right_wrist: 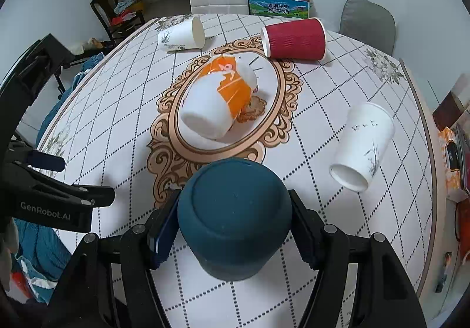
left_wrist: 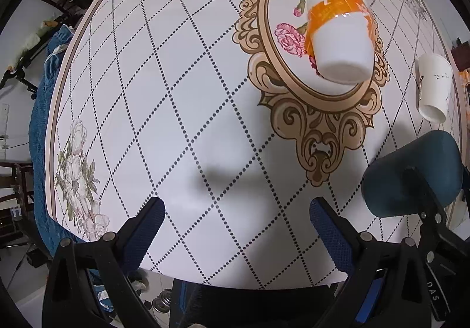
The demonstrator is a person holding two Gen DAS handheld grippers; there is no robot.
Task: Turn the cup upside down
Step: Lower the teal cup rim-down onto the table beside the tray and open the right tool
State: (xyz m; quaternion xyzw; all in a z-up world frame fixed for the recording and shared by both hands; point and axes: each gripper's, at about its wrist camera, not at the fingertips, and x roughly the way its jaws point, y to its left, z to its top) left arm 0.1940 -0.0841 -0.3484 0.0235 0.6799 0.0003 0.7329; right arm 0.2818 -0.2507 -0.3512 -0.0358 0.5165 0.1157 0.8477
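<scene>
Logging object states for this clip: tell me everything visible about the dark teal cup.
The dark teal cup is a matte, rounded, rubbery-looking cup with a flat circular base ringed by a shallow groove. The right hand-held gripper clamps it between both fingers, base facing the camera; its opening is hidden. From the left wrist view it appears lifted above the patterned table, tilted; contact cannot be confirmed. Nothing else touches it.

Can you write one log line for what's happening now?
right gripper: shut on blue cup, base up | left gripper: open, empty | table
</scene>
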